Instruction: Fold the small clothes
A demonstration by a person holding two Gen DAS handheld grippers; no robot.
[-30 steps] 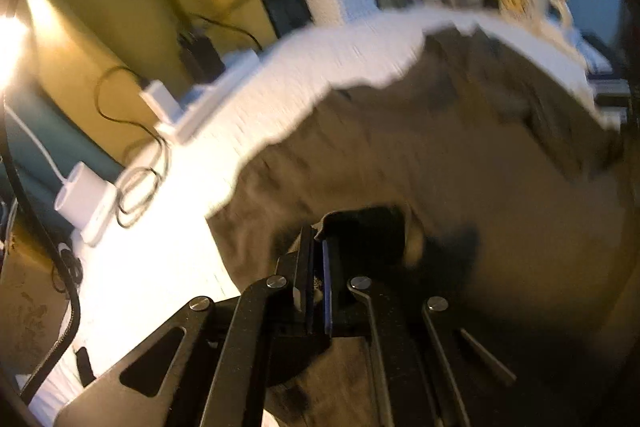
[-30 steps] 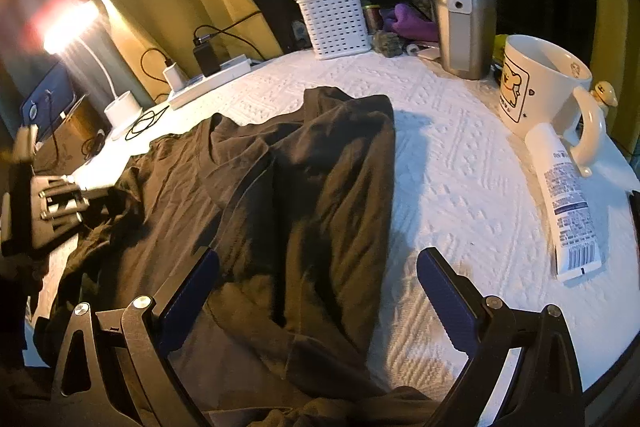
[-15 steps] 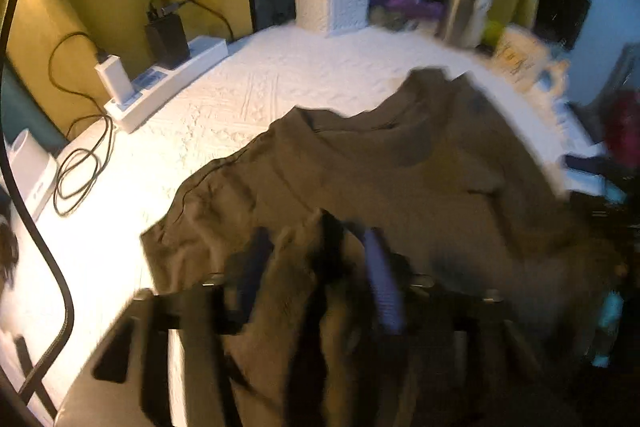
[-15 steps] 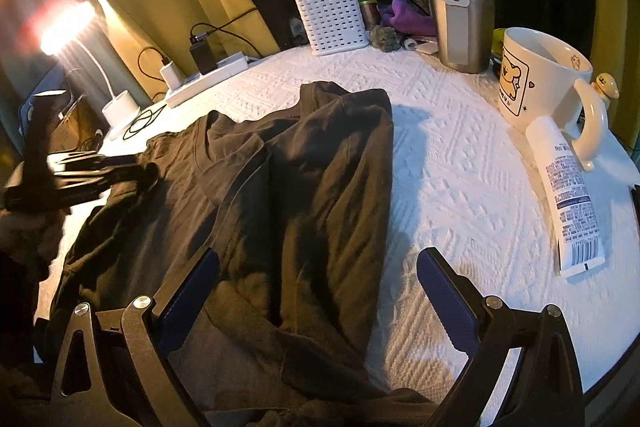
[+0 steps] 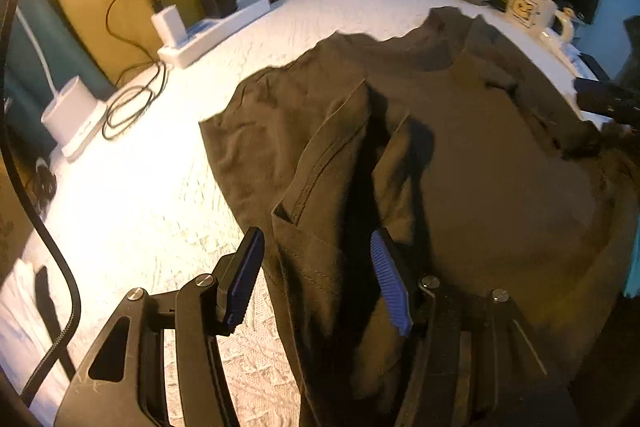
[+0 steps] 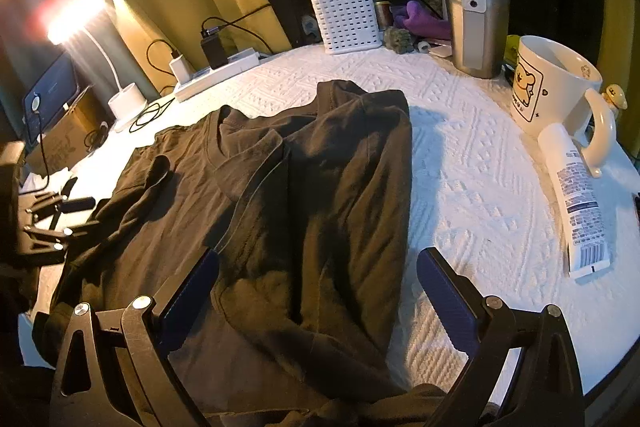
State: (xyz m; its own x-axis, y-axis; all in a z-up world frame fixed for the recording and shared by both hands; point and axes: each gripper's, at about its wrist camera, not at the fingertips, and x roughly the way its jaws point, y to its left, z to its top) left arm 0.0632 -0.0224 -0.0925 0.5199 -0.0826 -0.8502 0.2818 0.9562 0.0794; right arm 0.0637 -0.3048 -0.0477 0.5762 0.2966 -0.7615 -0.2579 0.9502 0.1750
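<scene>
dark t-shirt (image 6: 312, 187) lies spread on a white textured tabletop (image 6: 472, 187), one side folded over toward the middle and a sleeve (image 5: 332, 163) bunched up at the shirt's edge. left gripper (image 5: 316, 279), seen from its own camera, straddles that raised sleeve fold; its jaws are closing with the cloth between the blue pads, which do not yet press on it. right gripper (image 6: 316, 295) hovers over the shirt's lower part, jaws spread wide and holding nothing. in the right wrist view the left gripper appears at the far left edge (image 6: 52, 219), beside the shirt. behind the garment stand a white basket (image 6: 346, 17), a steel tumbler (image 6: 476, 23) and a cream mug (image 6: 552, 87), with a white tube (image 6: 576, 203) lying just beside the mug. a power strip (image 6: 220, 75) and a lit desk lamp (image 6: 76, 19) sit at the far left of the table.
</scene>
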